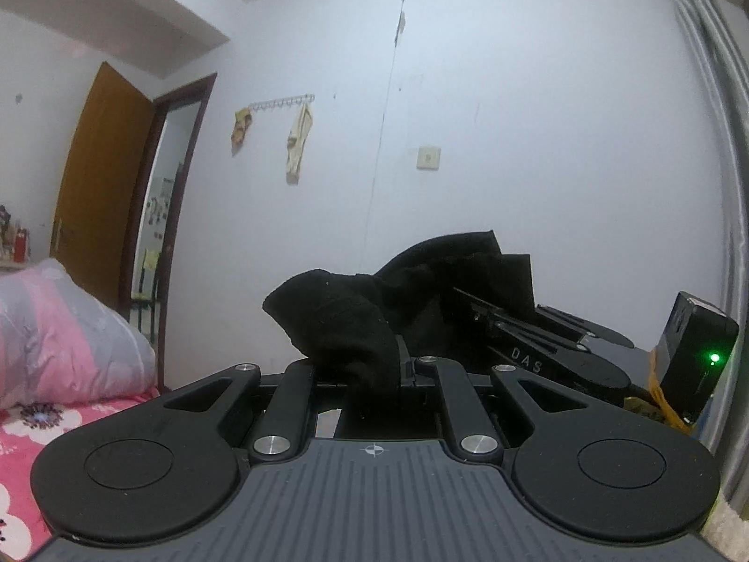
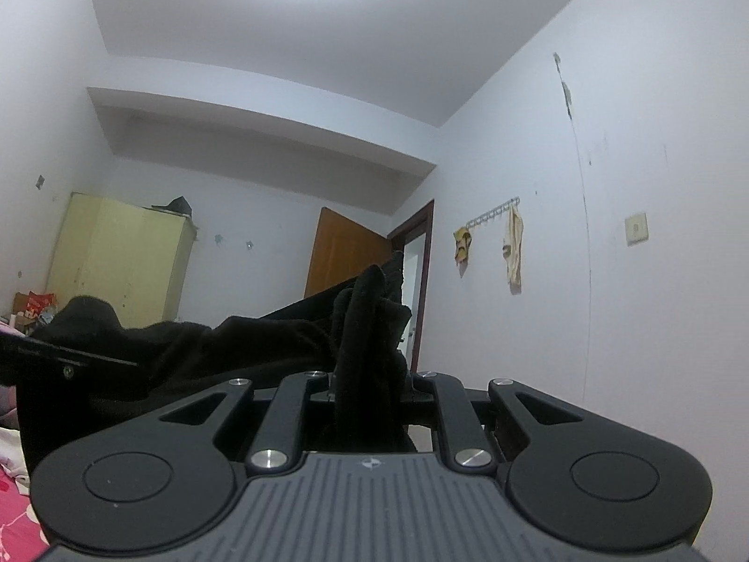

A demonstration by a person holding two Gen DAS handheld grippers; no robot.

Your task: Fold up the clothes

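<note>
Left gripper (image 1: 363, 374) was clenched on a bunched end of the black garment (image 1: 346, 323), which rose above its fingertips. Right gripper (image 2: 370, 386) was likewise clamped on another part of the black garment (image 2: 370, 328), the cloth stretching leftward between the two, held up above the bed (image 1: 28, 440). A pink quilt (image 1: 61, 328) lay on the bed. Cloths hung from a wall hook rack (image 1: 281, 103).

You are looking at a black garment (image 1: 346, 323) bunched between black grippers, a pink-and-grey striped quilt (image 1: 61, 323), a pink sheet (image 1: 28, 426) showing white flowers, an orange-brown door (image 2: 337, 253), a pale yellow wardrobe (image 2: 117, 257) and white walls (image 1: 515, 140).
</note>
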